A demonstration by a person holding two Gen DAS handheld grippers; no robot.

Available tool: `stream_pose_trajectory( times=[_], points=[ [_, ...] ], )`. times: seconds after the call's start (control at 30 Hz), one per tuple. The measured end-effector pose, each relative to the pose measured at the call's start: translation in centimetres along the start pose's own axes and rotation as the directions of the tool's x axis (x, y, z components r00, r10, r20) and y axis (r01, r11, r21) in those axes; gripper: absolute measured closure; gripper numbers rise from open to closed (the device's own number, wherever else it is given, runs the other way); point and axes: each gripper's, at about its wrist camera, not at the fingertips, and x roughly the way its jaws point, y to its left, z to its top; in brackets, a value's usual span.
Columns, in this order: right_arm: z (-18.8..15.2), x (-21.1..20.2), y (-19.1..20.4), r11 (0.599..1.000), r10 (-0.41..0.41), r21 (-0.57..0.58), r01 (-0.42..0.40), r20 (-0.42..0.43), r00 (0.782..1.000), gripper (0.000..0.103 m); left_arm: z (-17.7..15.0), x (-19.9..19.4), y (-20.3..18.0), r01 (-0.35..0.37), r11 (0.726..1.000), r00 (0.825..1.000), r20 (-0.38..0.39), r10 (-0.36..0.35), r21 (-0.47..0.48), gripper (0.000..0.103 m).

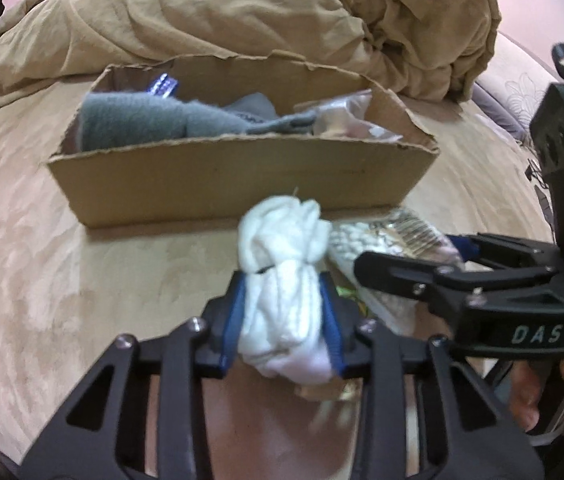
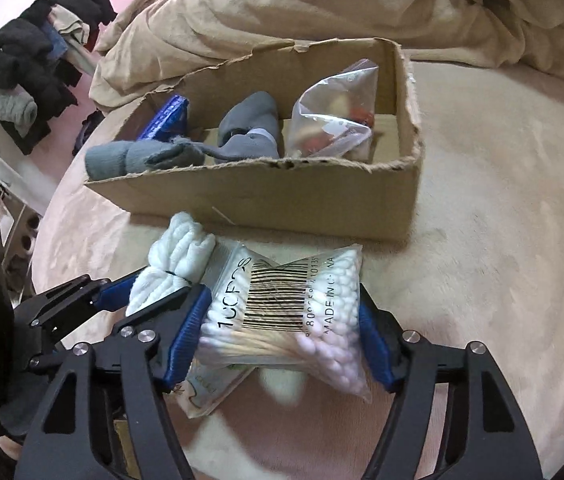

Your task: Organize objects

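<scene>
Left tongs [image 1: 284, 316] pinch the white sock bundle [image 1: 282, 264], long axis along the fingers, toward the cardboard box [image 1: 242, 184]. Right tongs [image 2: 286, 340], spread wide, bracket the cotton swab bag [image 2: 286, 304]; pad contact cannot be told. Both items lie on the bed [image 2: 482, 260] beside the box.

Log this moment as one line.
left gripper: shut on white rolled socks | right gripper: around cotton-swab bag | cardboard box: behind

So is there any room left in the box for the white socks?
Yes: the cardboard box has a bare bit of floor between the grey socks and the plastic bag. Its left end, around the blue packet, is crowded.
</scene>
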Motion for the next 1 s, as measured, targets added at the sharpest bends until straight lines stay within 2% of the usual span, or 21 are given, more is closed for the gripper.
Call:
stream_pose_trajectory(
  times=[0.2,0.63,1.0],
  points=[
    [-1.0,-2.7,0.4,1.000,-0.010,-0.001,0.010,0.041,0.999,0.031,-0.8,-2.3,-0.1,-0.013,1.000,1.000,0.021,0.013,-0.014,0.067],
    [-2.7,-8.5,2.6,0.999,-0.020,-0.024,0.023,0.116,0.993,0.031,-2.8,-9.9,-0.9,-0.016,1.000,0.997,0.077,0.018,-0.022,0.067],
    [-3.6,-13.8,4.6,0.998,-0.036,-0.050,0.047,0.194,0.980,0.031,-2.9,-16.4,0.1,-0.048,0.998,0.985,0.163,0.055,-0.048,0.067]
  ],
)
